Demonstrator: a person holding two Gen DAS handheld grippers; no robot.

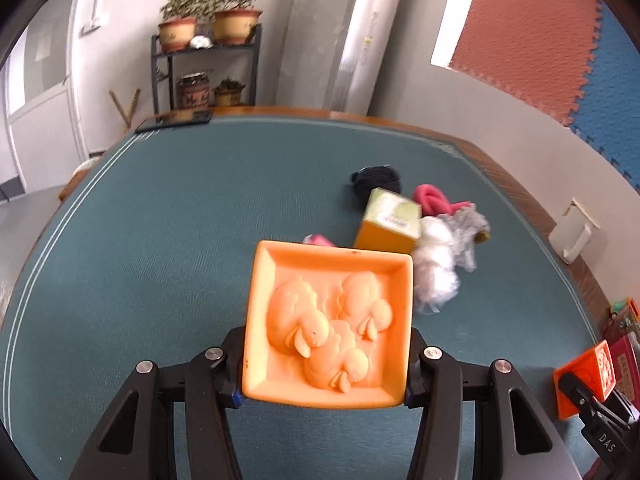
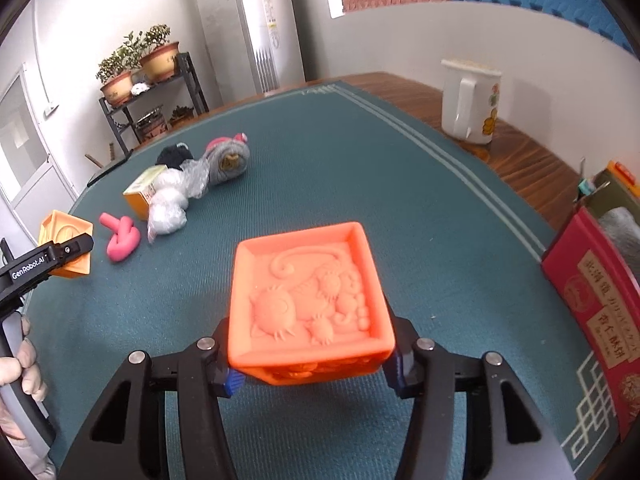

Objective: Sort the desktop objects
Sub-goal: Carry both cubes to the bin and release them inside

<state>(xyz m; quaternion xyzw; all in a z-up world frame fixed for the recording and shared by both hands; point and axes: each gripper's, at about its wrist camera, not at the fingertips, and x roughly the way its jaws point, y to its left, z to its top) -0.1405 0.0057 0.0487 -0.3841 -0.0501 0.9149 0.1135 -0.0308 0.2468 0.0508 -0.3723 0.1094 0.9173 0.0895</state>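
Note:
My left gripper (image 1: 325, 364) is shut on a pale orange square block (image 1: 328, 320) with rabbits in relief, held above the green mat (image 1: 160, 240). My right gripper (image 2: 312, 360) is shut on a brighter orange-red block (image 2: 308, 292) with a curly-tailed animal in relief, its pads pressing both sides. The right wrist view also shows the left gripper (image 2: 64, 256) and its pale block (image 2: 66, 236) at the far left. In the left wrist view the orange-red block (image 1: 588, 372) shows at the lower right.
A pile lies mid-mat: a yellow-green carton (image 2: 142, 194), a white plastic bundle (image 2: 168, 204), black yarn (image 2: 174, 156), a grey roll (image 2: 230, 160) and a pink foam knot (image 2: 120, 240). A white mug (image 2: 470, 100) and a red box (image 2: 592, 300) stand at the right.

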